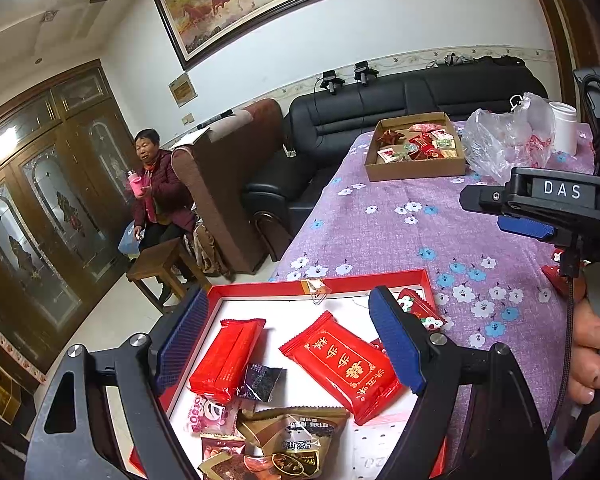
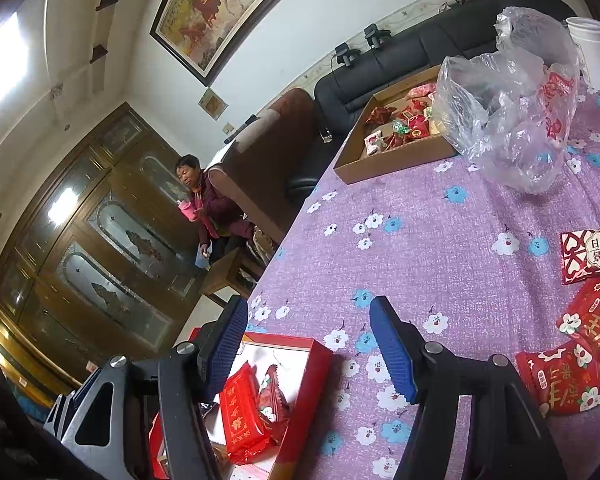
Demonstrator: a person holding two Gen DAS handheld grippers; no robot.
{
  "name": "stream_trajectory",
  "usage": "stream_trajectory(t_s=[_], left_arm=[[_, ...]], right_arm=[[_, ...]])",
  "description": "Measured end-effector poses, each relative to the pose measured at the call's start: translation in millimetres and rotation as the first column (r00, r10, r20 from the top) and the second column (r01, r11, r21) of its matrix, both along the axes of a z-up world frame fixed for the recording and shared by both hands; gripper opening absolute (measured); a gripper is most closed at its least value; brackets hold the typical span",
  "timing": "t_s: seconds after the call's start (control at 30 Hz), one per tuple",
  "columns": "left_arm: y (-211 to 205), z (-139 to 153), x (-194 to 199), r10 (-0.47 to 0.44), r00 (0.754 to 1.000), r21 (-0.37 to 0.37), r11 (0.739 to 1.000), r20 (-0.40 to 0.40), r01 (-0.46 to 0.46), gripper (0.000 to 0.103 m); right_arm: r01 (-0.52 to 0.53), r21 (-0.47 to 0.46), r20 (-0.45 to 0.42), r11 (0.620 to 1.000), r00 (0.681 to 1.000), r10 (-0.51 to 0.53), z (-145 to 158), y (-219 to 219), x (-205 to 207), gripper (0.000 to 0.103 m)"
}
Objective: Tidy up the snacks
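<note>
A red box (image 1: 320, 286) with a white floor holds several snack packets: two red ones (image 1: 342, 364), a small dark one and brown ones (image 1: 296, 436). My left gripper (image 1: 290, 344) is open and empty above the box. In the right wrist view my right gripper (image 2: 308, 344) is open and empty over the purple cloth, right of the red box (image 2: 312, 380). Red packets (image 2: 568, 376) lie loose to its right. The right gripper also shows in the left wrist view (image 1: 512, 216).
A brown cardboard tray (image 1: 416, 168) of sweets stands at the table's far end, beside a clear plastic bag (image 2: 508, 96) and a white cup (image 1: 563, 126). The table's left edge drops to the floor. A black sofa and a seated person are beyond.
</note>
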State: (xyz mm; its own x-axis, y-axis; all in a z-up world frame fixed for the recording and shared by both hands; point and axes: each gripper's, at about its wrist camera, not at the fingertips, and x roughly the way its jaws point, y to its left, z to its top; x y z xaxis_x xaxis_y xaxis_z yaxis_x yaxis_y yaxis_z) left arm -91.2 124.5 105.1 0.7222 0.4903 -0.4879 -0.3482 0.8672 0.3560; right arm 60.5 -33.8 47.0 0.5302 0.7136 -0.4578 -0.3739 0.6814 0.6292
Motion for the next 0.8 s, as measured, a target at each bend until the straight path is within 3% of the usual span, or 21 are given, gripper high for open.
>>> stream_trajectory(t_s=[0.6, 0.8], left_arm=[[-2, -7, 3, -0.015, 0.999, -0.015, 1.000, -0.030, 0.015, 0.083], [-29, -5, 12, -0.147, 0.986, -0.020, 0.989, -0.076, 0.146, 0.083]], right_arm=[[-0.003, -0.005, -0.004, 1.000, 1.000, 0.003, -1, 0, 1, 0.066], [0.009, -0.031, -0.030, 0.999, 1.000, -0.010, 9, -27, 8, 0.066]])
